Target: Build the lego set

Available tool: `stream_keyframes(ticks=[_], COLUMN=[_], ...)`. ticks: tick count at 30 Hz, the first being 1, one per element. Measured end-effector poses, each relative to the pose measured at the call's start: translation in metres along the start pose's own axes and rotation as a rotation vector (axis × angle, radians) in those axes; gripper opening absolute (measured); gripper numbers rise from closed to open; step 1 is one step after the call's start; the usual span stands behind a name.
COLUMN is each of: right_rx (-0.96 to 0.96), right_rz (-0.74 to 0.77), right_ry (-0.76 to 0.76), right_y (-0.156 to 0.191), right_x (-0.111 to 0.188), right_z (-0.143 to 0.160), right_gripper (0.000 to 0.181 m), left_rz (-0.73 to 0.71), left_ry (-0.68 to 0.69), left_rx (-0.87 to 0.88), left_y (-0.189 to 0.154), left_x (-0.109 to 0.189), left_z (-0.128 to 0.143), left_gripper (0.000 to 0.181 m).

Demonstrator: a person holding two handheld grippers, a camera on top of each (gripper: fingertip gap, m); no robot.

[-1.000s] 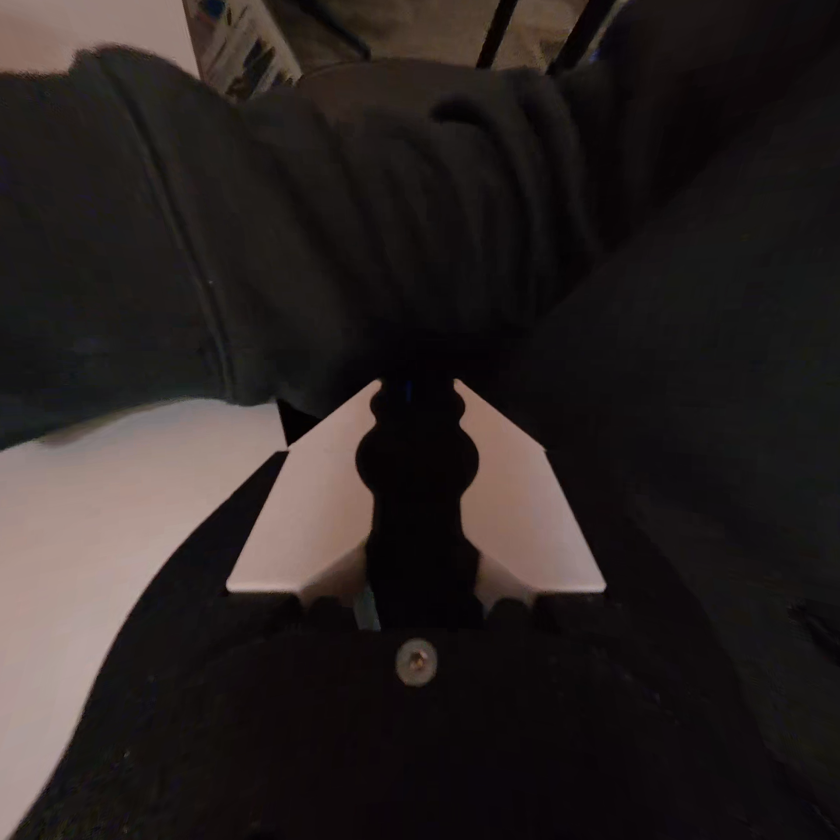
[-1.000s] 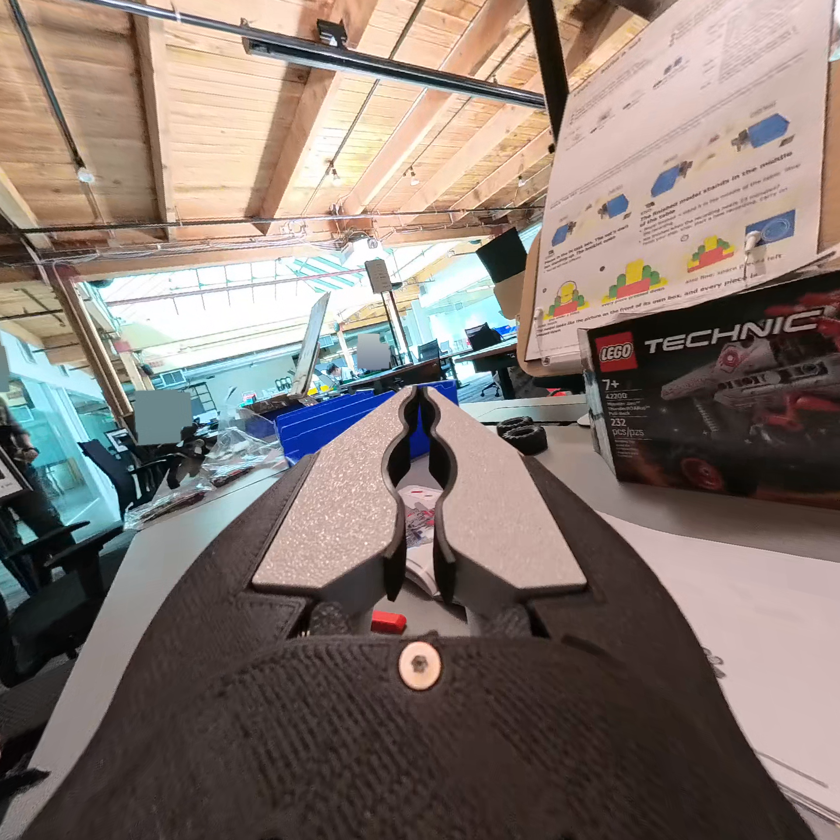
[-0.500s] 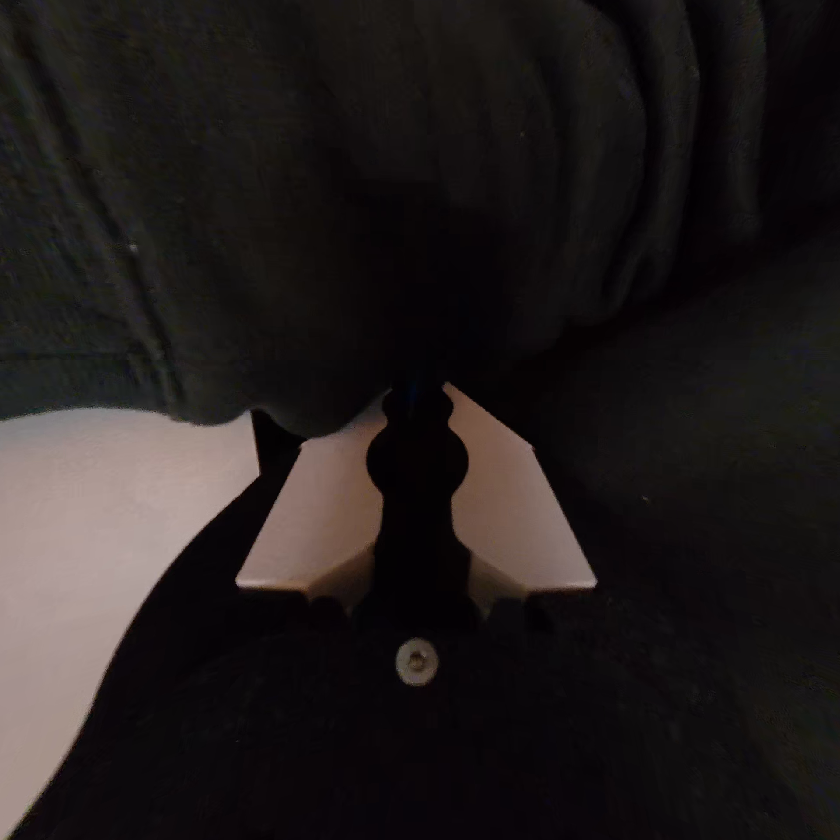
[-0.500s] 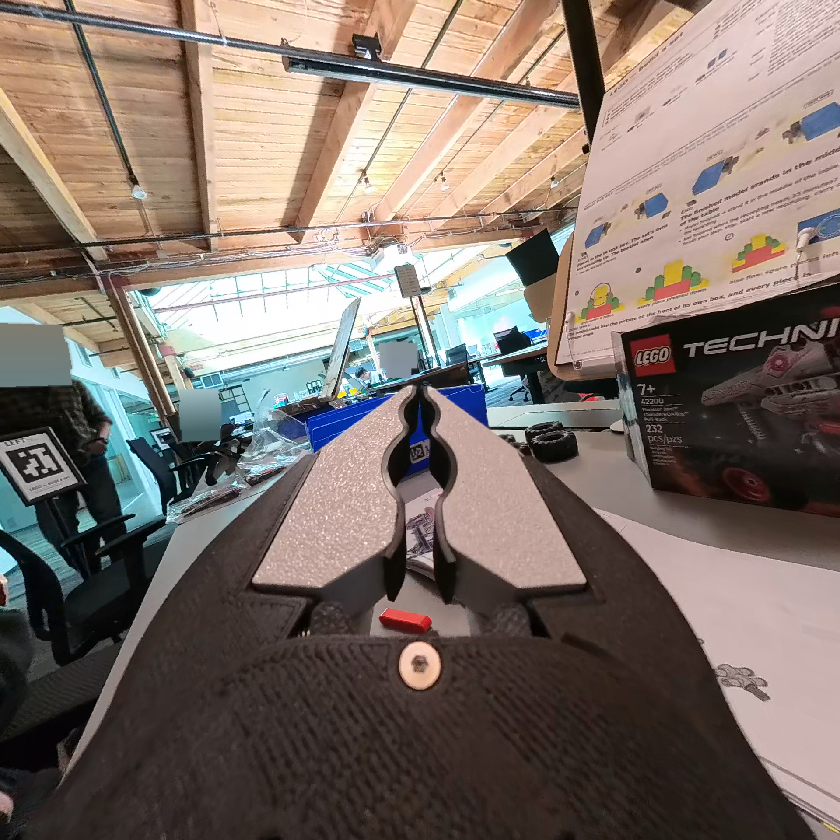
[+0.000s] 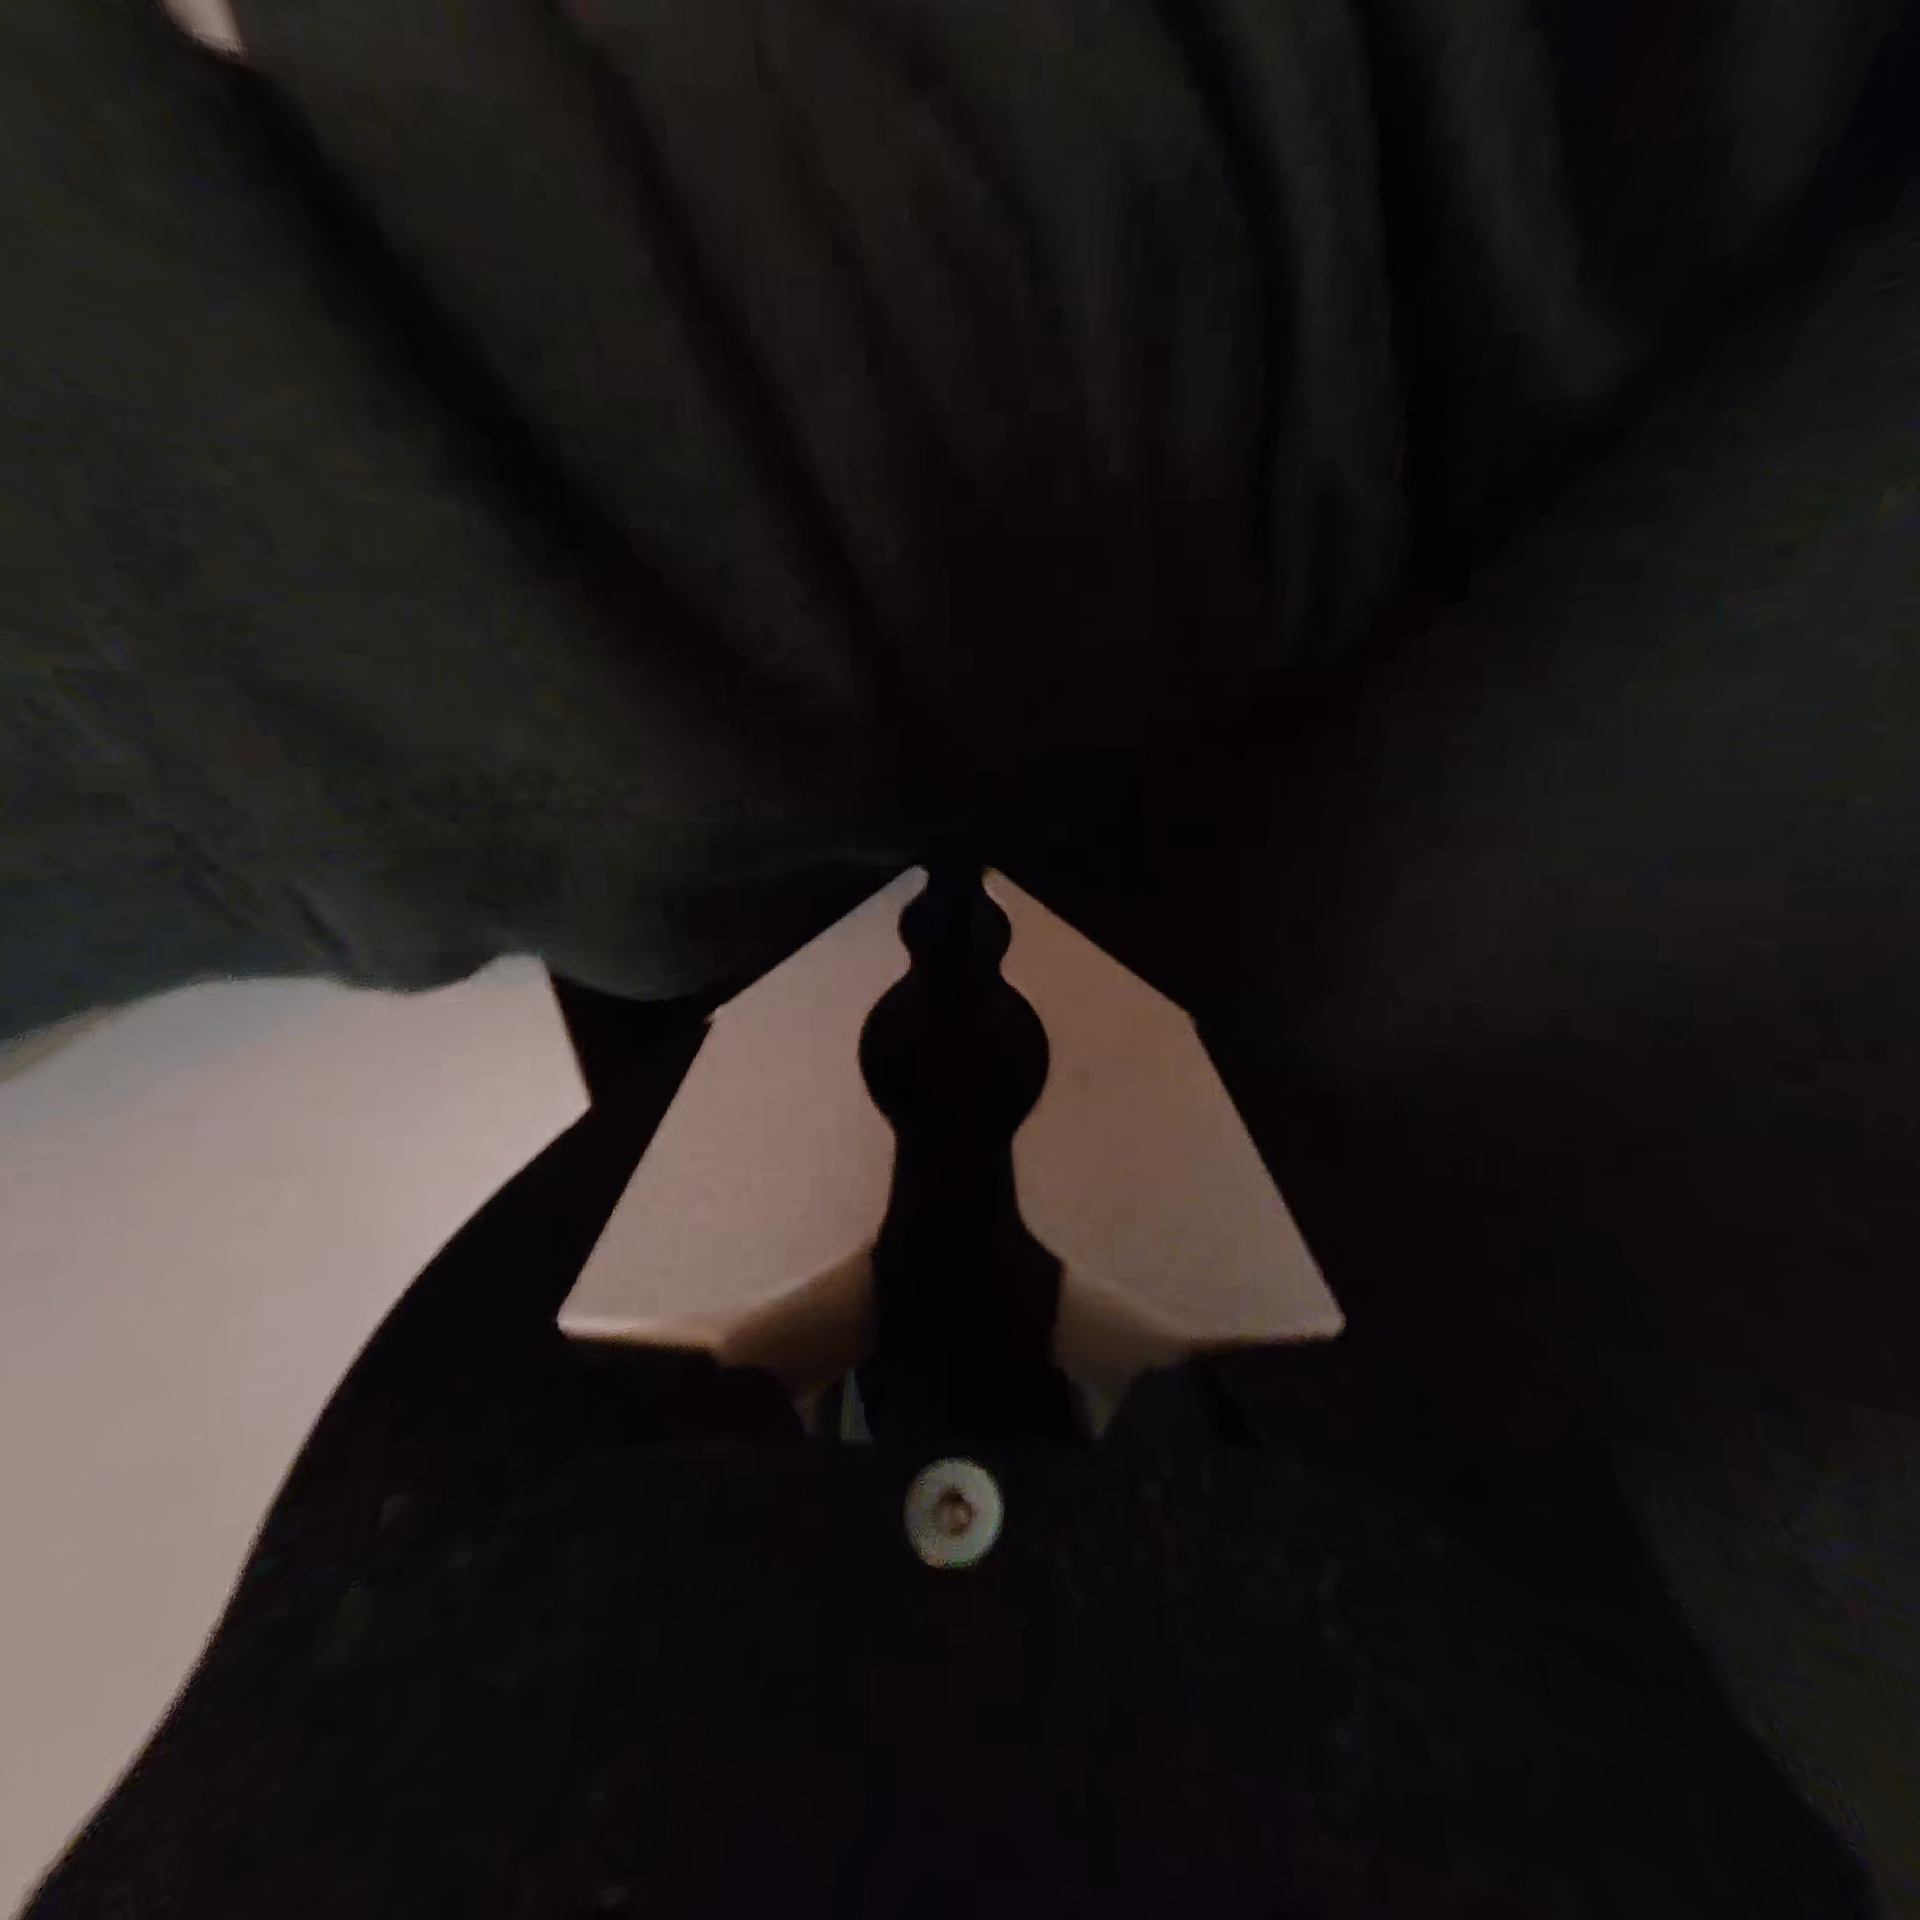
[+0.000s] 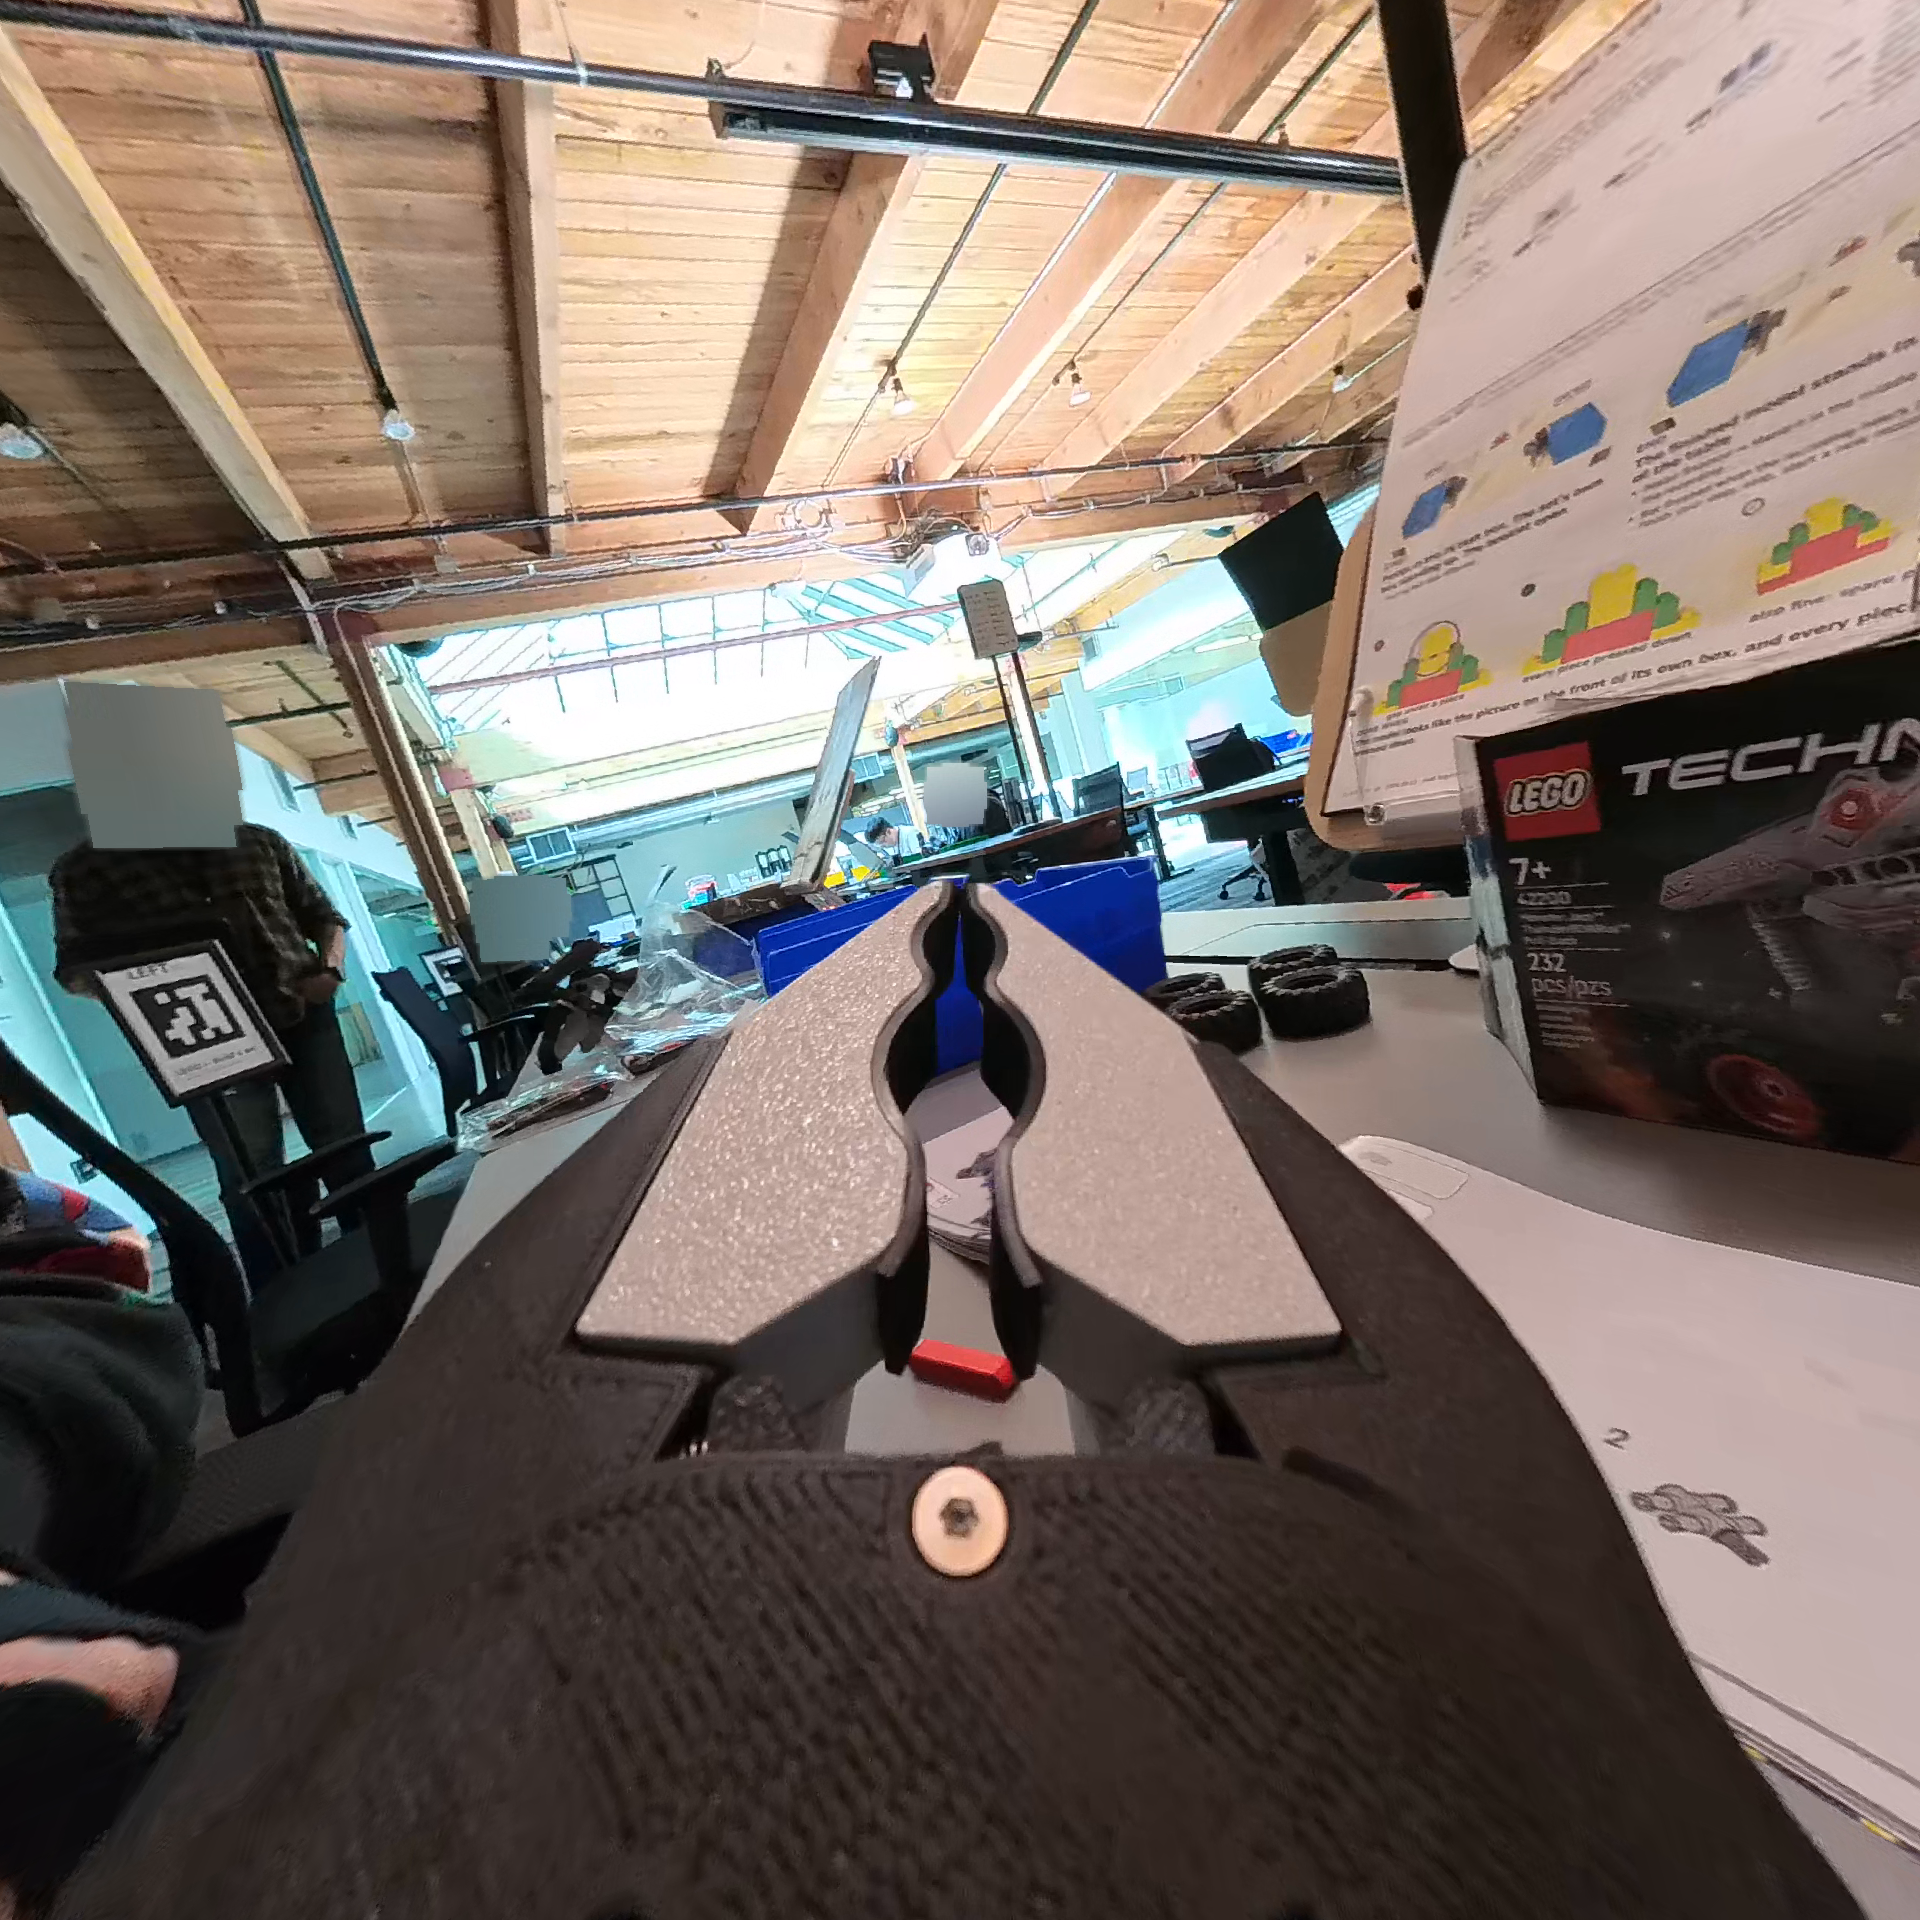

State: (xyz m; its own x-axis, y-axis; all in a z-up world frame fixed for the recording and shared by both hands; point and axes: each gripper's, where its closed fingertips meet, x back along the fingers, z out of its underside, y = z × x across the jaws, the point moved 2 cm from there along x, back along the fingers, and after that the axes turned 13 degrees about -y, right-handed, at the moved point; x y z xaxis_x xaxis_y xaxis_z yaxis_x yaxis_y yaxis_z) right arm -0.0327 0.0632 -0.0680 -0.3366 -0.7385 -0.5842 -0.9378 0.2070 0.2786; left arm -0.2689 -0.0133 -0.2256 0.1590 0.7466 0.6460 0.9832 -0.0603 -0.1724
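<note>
The right gripper (image 6: pixel 958 902) points level over the table (image 6: pixel 1434 1081), its jaws nearly closed with only a thin slit at the tips and nothing between them. The box (image 6: pixel 1714 935) stands as the landmark, on the table to the right. Just left of it lie black tyres (image 6: pixel 1304 987); further left, behind the gripper tips, stands a blue bin (image 6: pixel 1070 914). In front of the box lie instruction sheets (image 6: pixel 1662 1455), and a small red piece (image 6: pixel 961 1369) shows low between the fingers, on the table below. That piece looks light, stiff and smooth, so it is likely best pinched across its flat sides. The left gripper (image 5: pixel 954 883) faces dark cloth (image 5: pixel 727 468); its tips are close together, seemingly empty, though the gloom hides much.
</note>
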Motion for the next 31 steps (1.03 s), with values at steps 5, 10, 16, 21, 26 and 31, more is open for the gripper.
stream_keyframes(ticks=[5, 10, 16, 21, 26, 31], right_rx=[-0.003, 0.006, 0.046, 0.145, 0.229, 0.242], right_rz=[-0.028, -0.029, -0.083, -0.118, -0.252, -0.312], right_ry=[-0.017, -0.020, 0.099, 0.482, 0.917, 1.157], right_y=[0.004, 0.003, 0.012, 0.017, 0.018, 0.010], right_x=[0.007, 0.019, 0.021, 0.030, 0.045, 0.062], right_z=[-0.008, -0.015, -0.001, 0.032, 0.070, 0.099], right_gripper=[0.000, 0.000, 0.002, 0.014, 0.017, 0.017], left_rz=[0.101, 0.153, -0.387, -0.628, -0.636, -0.688], left_ry=[-0.360, -0.691, -0.548, -0.208, -0.116, -0.195], left_rx=[0.249, 0.416, 0.192, 0.063, -0.069, -0.027], left_y=[0.006, 0.023, 0.105, 0.148, 0.161, 0.168], left_x=[0.030, 0.069, 0.129, 0.155, 0.143, 0.166], left_z=[-0.025, -0.047, -0.009, 0.044, 0.051, 0.051], left_gripper=[0.001, 0.001, 0.000, 0.000, 0.001, 0.016])
